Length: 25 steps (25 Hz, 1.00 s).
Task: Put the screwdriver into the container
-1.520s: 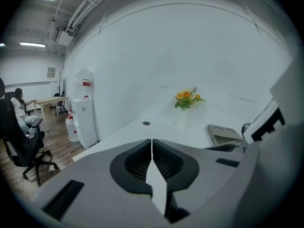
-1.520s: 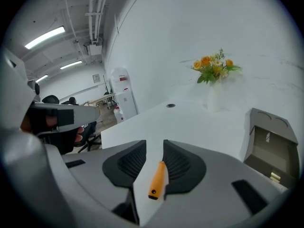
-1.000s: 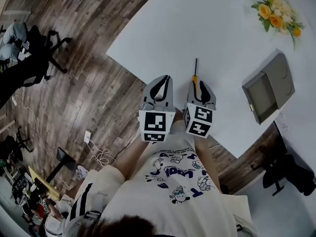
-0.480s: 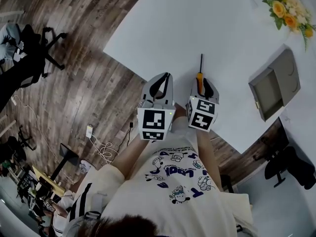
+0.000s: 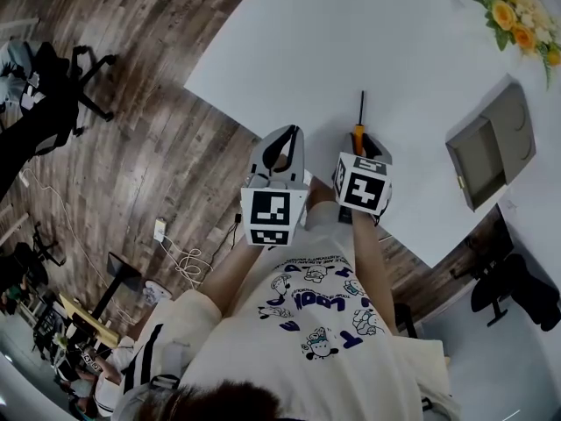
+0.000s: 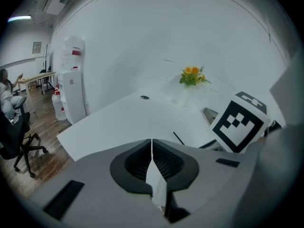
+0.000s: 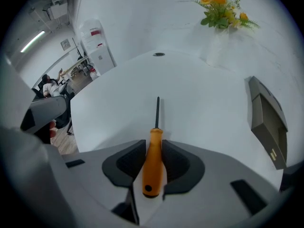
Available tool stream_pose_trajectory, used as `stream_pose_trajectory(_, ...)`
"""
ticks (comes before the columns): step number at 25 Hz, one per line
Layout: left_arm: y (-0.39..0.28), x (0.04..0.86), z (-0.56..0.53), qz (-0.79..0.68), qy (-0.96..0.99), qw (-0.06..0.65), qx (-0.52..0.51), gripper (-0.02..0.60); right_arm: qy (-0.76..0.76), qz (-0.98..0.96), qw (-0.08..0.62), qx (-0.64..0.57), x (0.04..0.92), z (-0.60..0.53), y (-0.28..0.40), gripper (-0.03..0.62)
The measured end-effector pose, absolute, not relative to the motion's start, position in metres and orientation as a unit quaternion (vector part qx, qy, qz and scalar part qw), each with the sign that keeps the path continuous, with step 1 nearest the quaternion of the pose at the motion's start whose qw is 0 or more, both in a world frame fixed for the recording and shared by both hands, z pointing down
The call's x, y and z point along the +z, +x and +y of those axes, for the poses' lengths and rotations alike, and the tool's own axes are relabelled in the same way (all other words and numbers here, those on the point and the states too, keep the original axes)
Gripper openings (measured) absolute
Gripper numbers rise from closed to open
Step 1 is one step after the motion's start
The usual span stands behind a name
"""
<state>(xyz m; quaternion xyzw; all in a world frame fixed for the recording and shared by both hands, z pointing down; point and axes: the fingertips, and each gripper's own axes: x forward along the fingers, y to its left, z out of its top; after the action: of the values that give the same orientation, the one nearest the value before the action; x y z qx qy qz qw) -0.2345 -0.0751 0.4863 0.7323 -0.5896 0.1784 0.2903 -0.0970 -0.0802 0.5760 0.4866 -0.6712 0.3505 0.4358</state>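
Note:
The screwdriver (image 5: pixel 359 121), orange handle and thin black shaft, lies on the white table (image 5: pixel 351 42), tip pointing away from me. My right gripper (image 5: pixel 359 144) points steeply down over the handle (image 7: pixel 153 160). Its jaws have just been closing, and both pads now rest against the handle's sides. My left gripper (image 5: pixel 286 135) hovers just to the left near the table's front edge, jaws shut on nothing (image 6: pixel 152 144). The container (image 5: pixel 491 147), an open grey box with its lid tipped back, sits to the right (image 7: pixel 266 120).
A bunch of yellow and orange flowers (image 5: pixel 521 20) stands at the table's far right corner. The table's front edge runs just under both grippers, with wood floor beyond. Office chairs (image 5: pixel 70 68) stand on the floor to the left. A water dispenser (image 6: pixel 71 84) is by the wall.
Both grippers have sunk a little toward the table. The right gripper has tipped further downward over the orange handle. The screwdriver itself has not moved on the table.

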Motion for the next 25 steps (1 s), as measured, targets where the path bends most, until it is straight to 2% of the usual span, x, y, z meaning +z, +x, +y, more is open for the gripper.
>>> stream_pose_trajectory(7,-0.246,0.488,-0.079,-0.590,0.730,0.294,0.178,0.021,0.473,-0.651,0.451,0.387,0.575,-0.086,-0.095,0.117)
stream_pose_trajectory(14,-0.247,0.482,-0.088,-0.575,0.745,0.291,0.173,0.021,0.462,-0.666,0.422,0.406,0.572,-0.078,-0.099,0.112)
stream_pose_trajectory(25,-0.216,0.451,-0.106,-0.516,0.799,0.262,0.162,0.021,0.513,-0.659,0.377,0.401,0.515,-0.076,-0.076,0.107)
